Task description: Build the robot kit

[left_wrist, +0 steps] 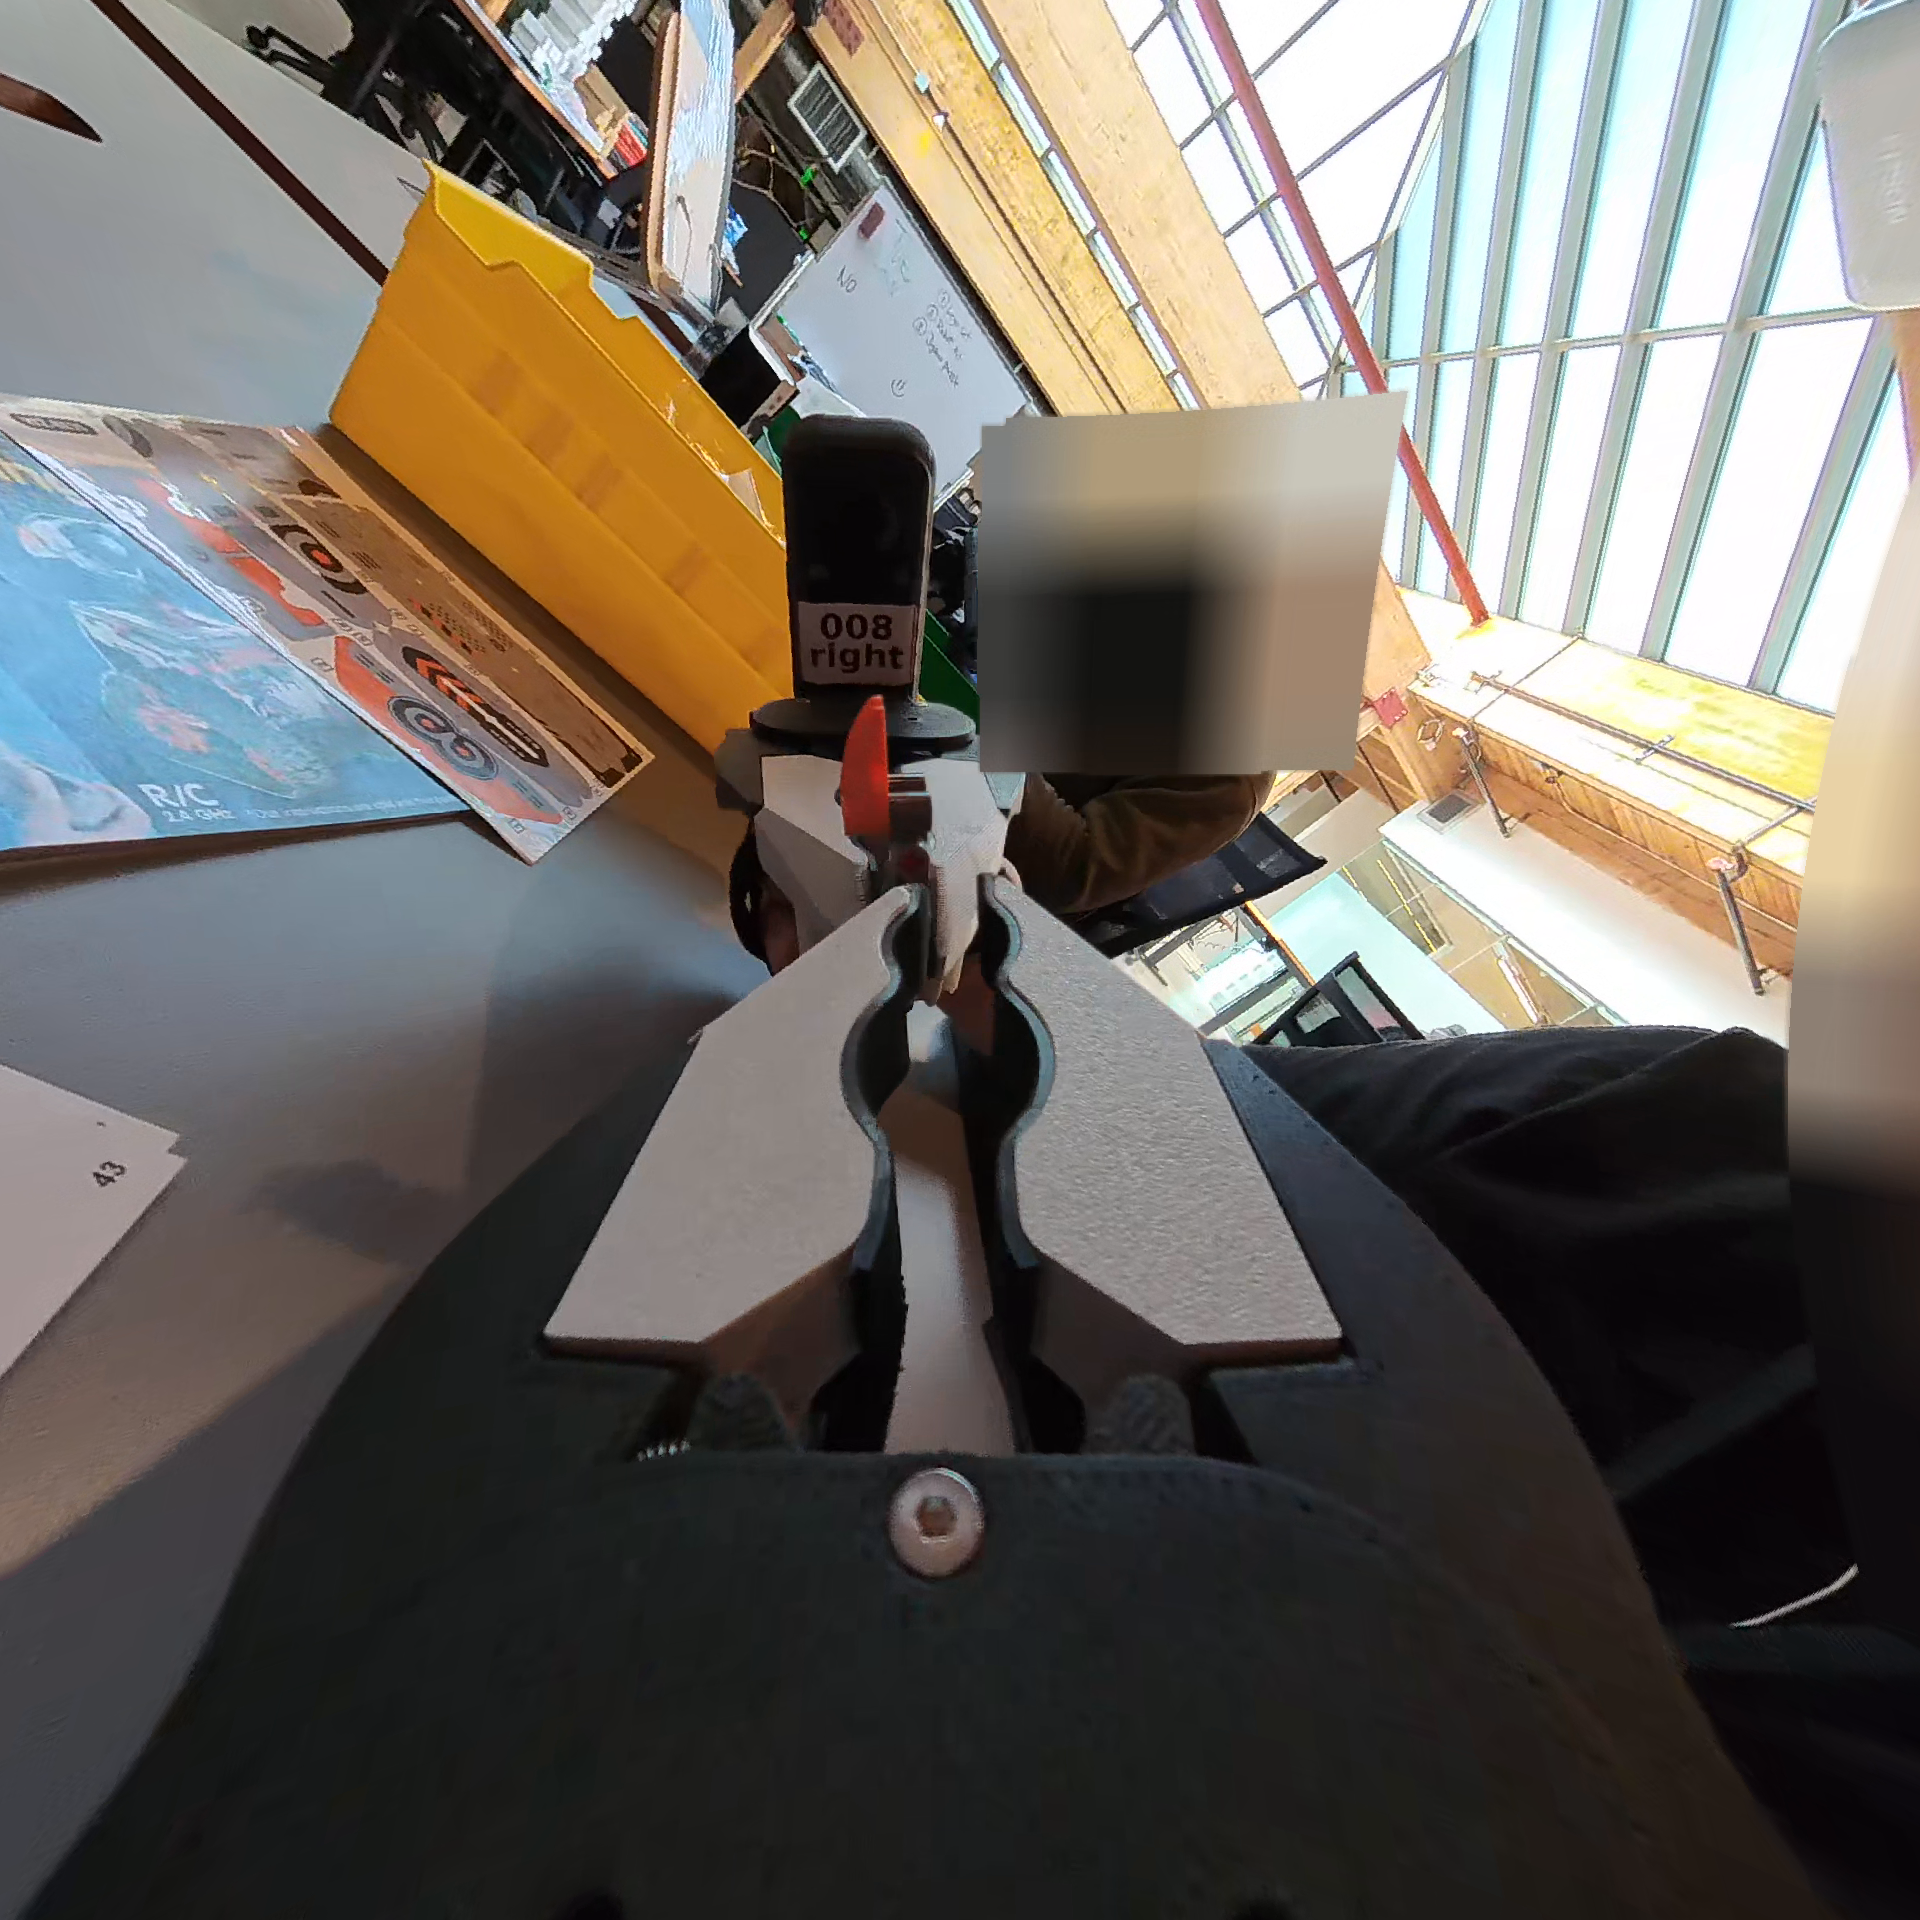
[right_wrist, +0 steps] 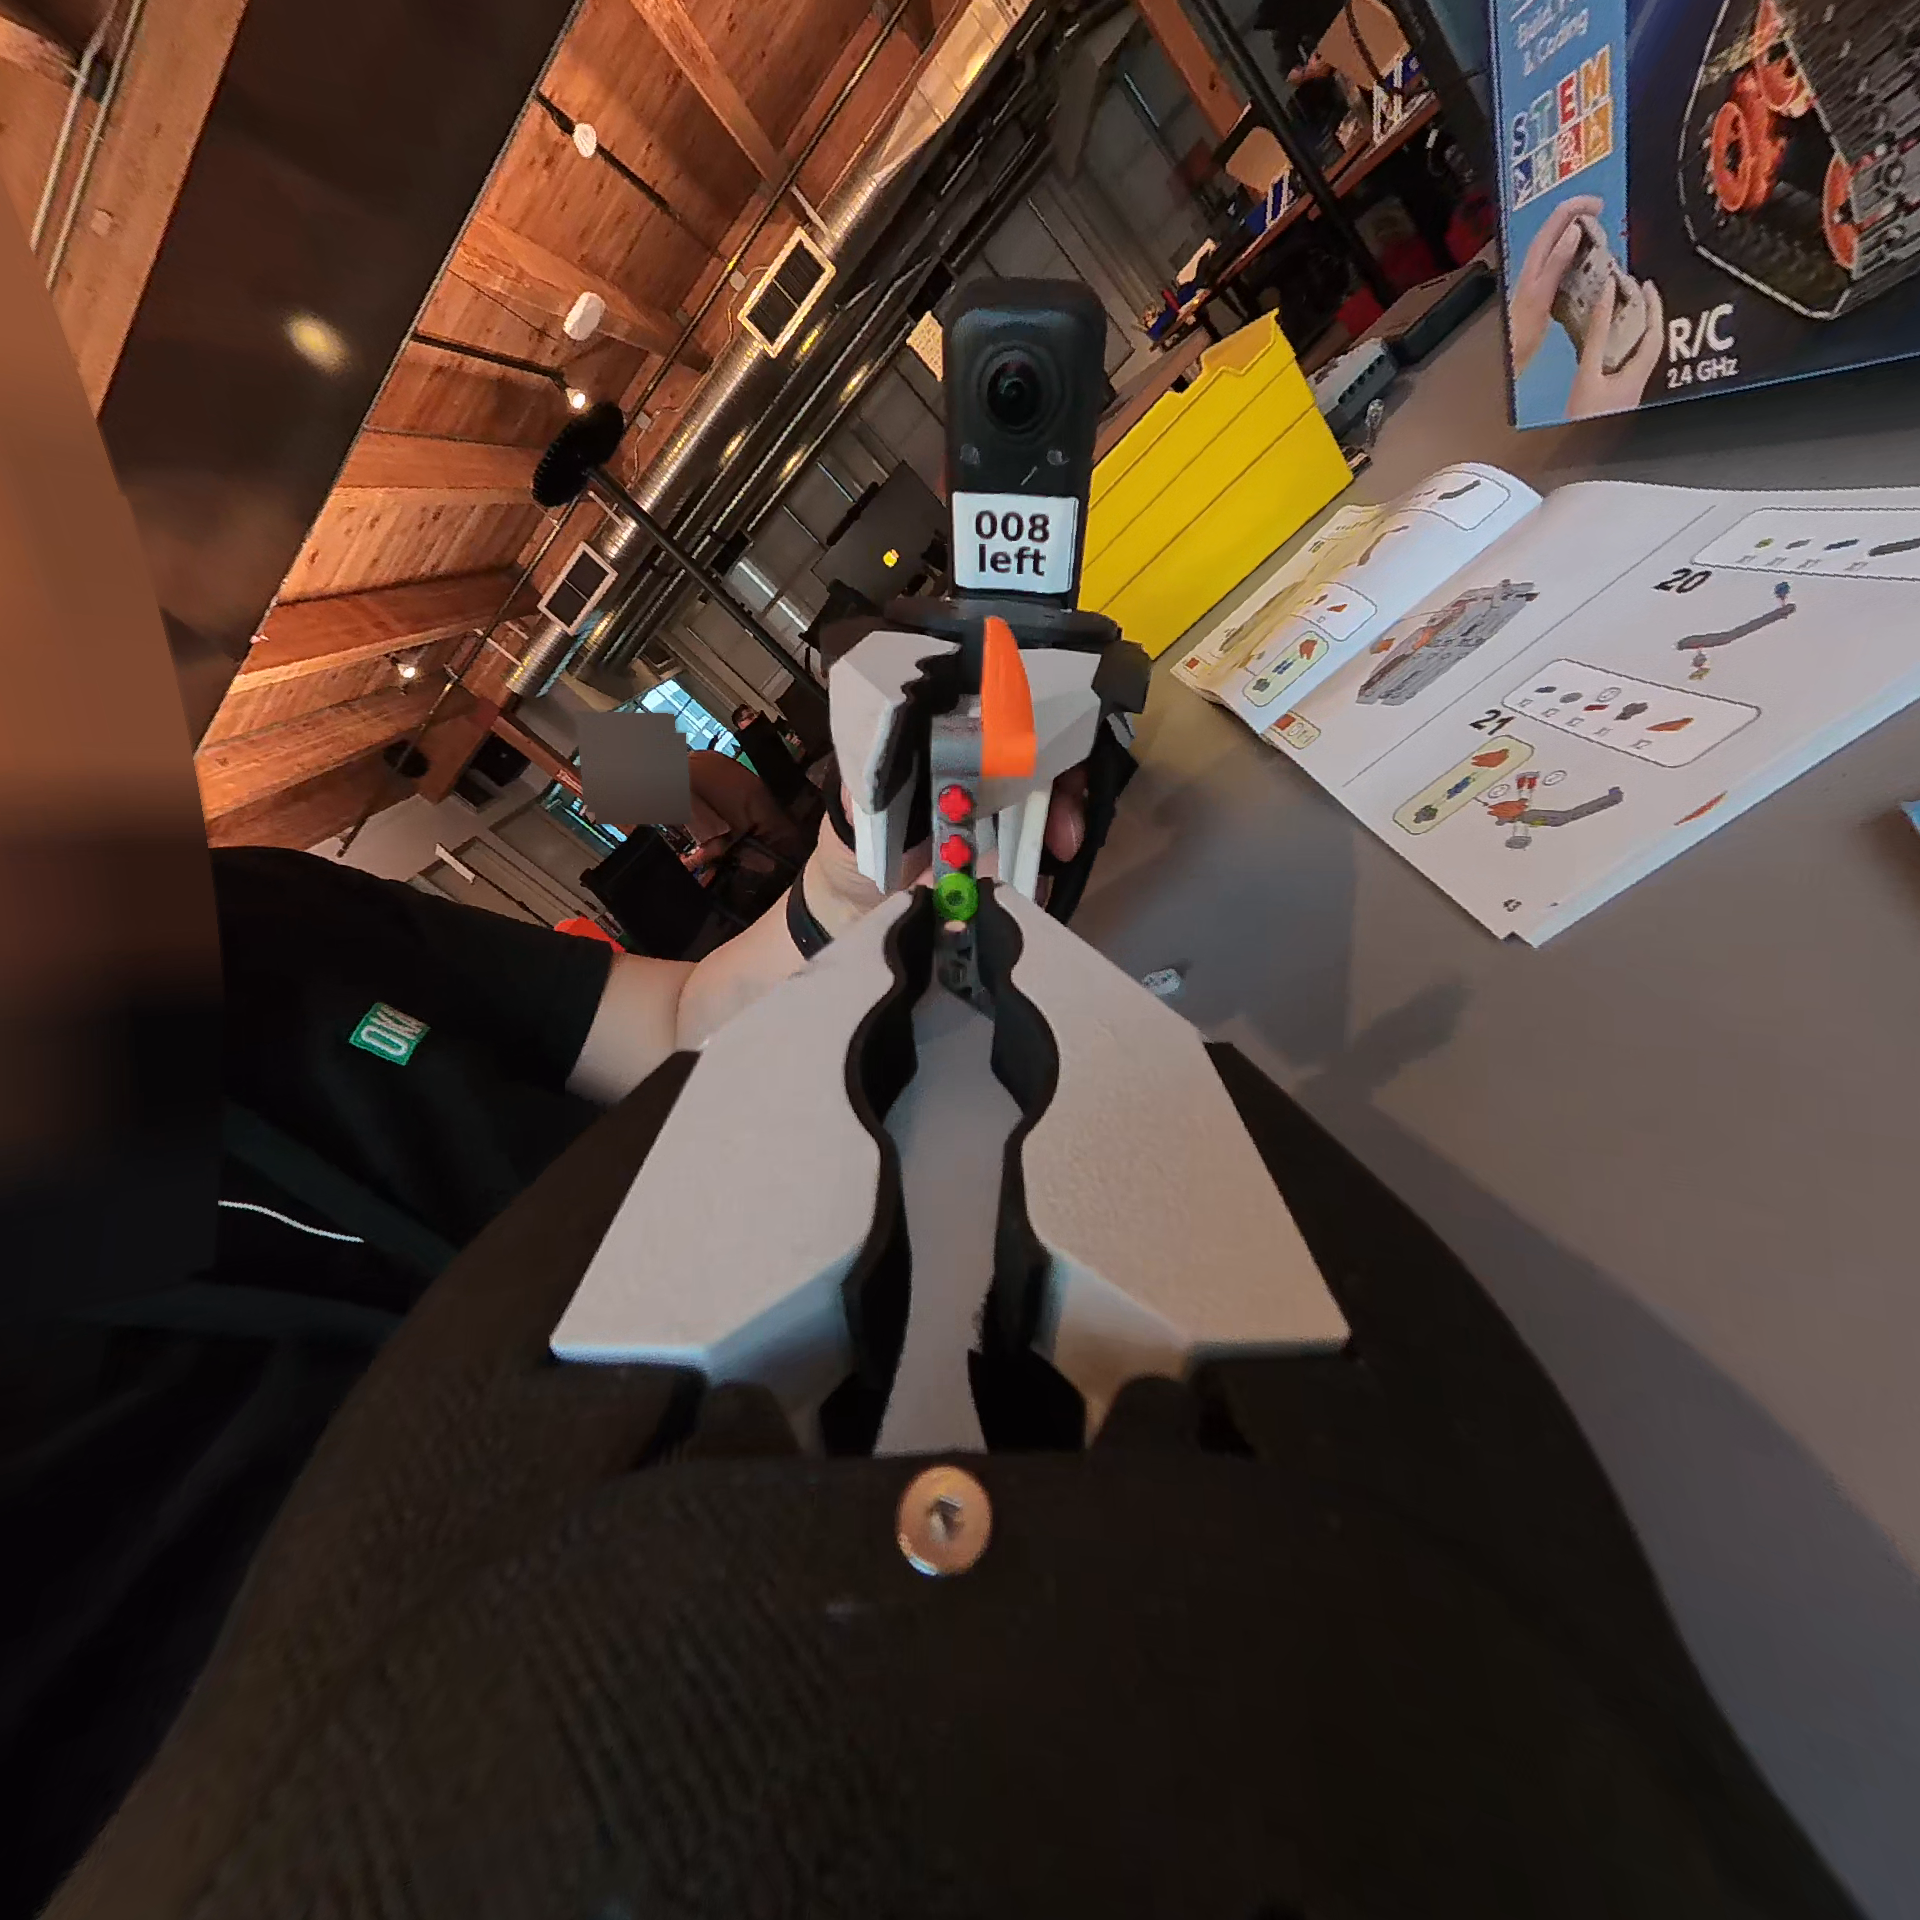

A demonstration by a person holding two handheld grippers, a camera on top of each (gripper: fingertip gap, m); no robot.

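Claws, left and right, both clenched on grey toy beam between them.

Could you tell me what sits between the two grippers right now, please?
A small grey beam assembly with red and green pins and an orange curved piece spans the gap between the right gripper and left gripper, shown clearest in the right wrist view.

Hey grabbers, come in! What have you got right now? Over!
Left gripper and right gripper both shut on one toy brick piece, orange fin on top. Held above table. Nothing in between.
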